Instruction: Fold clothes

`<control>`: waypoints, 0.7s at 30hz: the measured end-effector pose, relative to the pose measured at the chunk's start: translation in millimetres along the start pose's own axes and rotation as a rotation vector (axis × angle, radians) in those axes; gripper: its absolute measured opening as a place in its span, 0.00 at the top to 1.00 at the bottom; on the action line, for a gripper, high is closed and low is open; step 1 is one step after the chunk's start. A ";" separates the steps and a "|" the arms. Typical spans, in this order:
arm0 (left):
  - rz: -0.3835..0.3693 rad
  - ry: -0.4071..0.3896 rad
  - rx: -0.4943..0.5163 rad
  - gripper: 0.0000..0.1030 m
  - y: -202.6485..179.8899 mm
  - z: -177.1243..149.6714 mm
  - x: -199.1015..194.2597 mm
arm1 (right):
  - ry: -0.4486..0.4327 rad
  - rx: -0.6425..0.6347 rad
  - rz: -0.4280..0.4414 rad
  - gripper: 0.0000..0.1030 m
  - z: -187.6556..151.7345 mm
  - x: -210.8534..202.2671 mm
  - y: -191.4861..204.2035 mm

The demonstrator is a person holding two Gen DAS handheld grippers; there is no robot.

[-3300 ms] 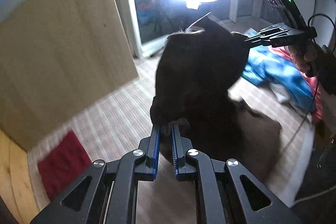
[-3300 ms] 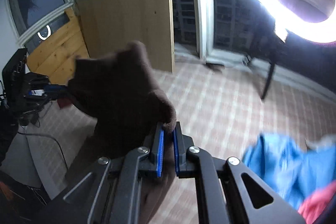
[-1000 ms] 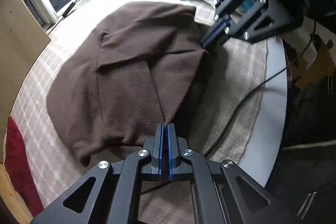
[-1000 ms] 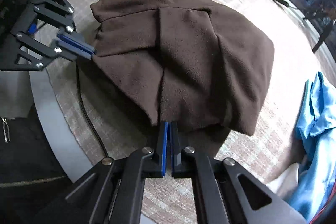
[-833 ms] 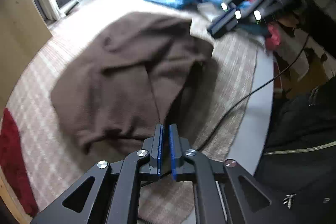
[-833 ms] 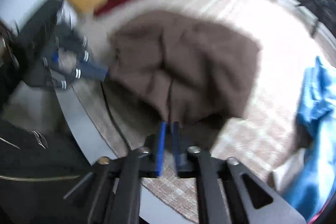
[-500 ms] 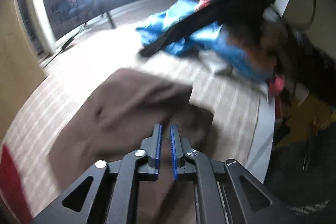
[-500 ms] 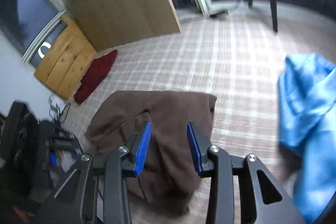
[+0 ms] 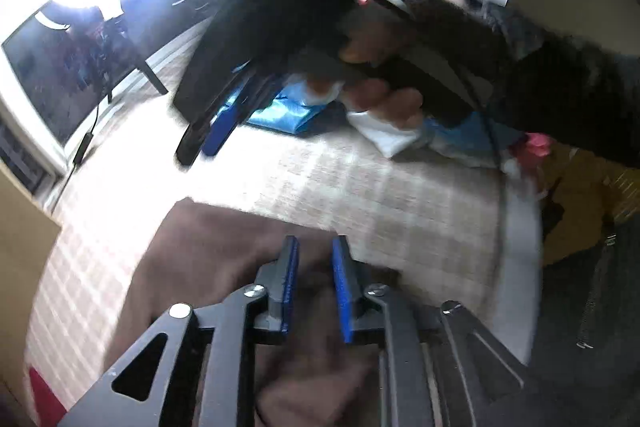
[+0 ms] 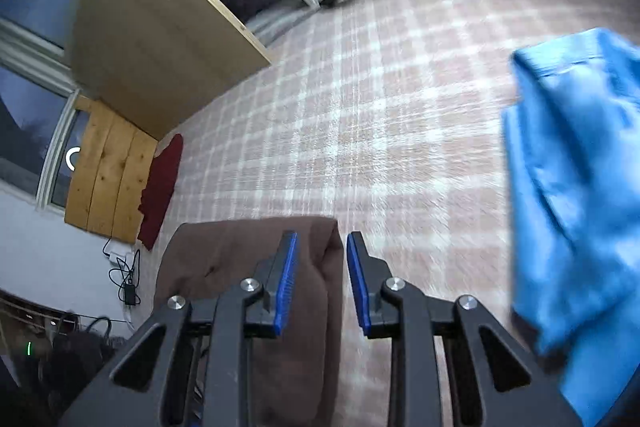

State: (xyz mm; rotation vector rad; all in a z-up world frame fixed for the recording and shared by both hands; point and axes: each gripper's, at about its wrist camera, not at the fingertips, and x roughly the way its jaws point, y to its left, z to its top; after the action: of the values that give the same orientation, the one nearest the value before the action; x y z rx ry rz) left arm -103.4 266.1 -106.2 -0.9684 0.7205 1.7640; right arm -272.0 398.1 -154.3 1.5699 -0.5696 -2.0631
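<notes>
Brown garment point(image 10: 240, 259): lies folded on the checked cloth point(image 10: 380, 131), near its front edge.
Left gripper point(image 9: 314, 287): jaws slightly apart, just been opening; nothing pinched, brown fabric lies below them.
Right gripper point(image 10: 320, 279): jaws parted, just been closing a little; empty, above the garment's right edge.
Blue garment point(image 10: 576, 167): heaped to the right, apart from the brown one.
Red cloth point(image 10: 162, 187): far left, by the wooden boards point(image 10: 108, 179).

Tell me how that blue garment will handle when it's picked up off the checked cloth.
The crumpled, shiny blue garment lies in loose folds, so it will probably flop and drape rather than hold shape. Its sheen hints at slick fabric that may slip from a light pinch. It looks thin, so likely light.
</notes>
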 end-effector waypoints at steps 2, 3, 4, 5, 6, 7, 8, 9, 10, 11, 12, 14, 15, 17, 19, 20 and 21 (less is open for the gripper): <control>-0.026 0.103 0.014 0.83 0.4 -6.2 28.0 | 0.043 0.007 0.001 0.75 6.4 16.5 -5.0; -0.028 0.120 0.025 0.83 -1.4 -12.1 33.6 | 0.061 0.008 0.005 0.75 6.7 23.8 -5.2; -0.023 0.114 0.038 0.82 -4.5 -17.6 33.0 | 0.078 0.008 0.010 0.75 6.4 30.8 -4.9; -0.020 0.110 0.045 0.81 -6.4 -21.7 32.2 | 0.089 0.014 0.025 0.75 5.3 34.0 -5.0; -0.025 0.110 0.035 0.81 -5.0 -23.0 31.0 | 0.096 0.019 0.039 0.75 7.1 34.3 -5.6; -0.039 0.111 0.019 0.81 -1.9 -23.8 30.1 | 0.101 0.020 0.047 0.75 9.2 35.5 -5.2; -0.051 0.111 0.005 0.82 1.1 -24.7 29.4 | 0.105 0.020 0.054 0.75 11.2 37.1 -4.5; -0.059 0.111 -0.002 0.82 2.5 -24.8 29.1 | 0.106 0.012 0.059 0.80 12.6 38.0 -2.2; -0.059 0.109 0.001 0.82 1.7 -24.0 29.1 | 0.104 -0.003 0.060 0.84 12.7 35.6 -0.6; -0.060 0.108 0.004 0.82 0.9 -23.1 29.2 | 0.092 -0.017 0.061 0.86 12.6 30.7 1.0; -0.057 0.105 0.008 0.82 -0.2 -23.0 29.2 | 0.077 -0.031 0.062 0.88 12.7 25.3 2.6; -0.051 0.095 0.009 0.82 -3.1 -23.3 29.1 | 0.015 -0.080 -0.037 1.00 13.8 17.7 6.7; -0.051 0.092 0.007 0.81 -4.1 -22.9 29.2 | -0.016 -0.082 -0.092 1.00 14.6 12.7 3.9; -0.052 0.085 -0.001 0.81 -4.5 -22.7 29.7 | -0.033 -0.066 -0.118 1.00 15.5 4.2 -1.7; -0.058 0.079 -0.013 0.81 -2.3 -23.9 26.7 | 0.002 -0.039 -0.041 0.96 14.4 -2.3 -4.1; -0.056 0.079 -0.013 0.81 -2.4 -24.2 26.6 | 0.034 -0.059 -0.032 0.93 10.4 -1.3 0.7; -0.052 0.078 -0.008 0.81 -3.6 -24.0 27.5 | 0.071 -0.088 -0.032 0.82 5.5 0.8 7.1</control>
State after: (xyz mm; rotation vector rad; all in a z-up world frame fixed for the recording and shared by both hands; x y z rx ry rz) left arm -99.2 260.7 -142.2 -1.0579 0.7313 1.6926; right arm -276.6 392.2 -149.3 1.6032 -0.4248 -2.0184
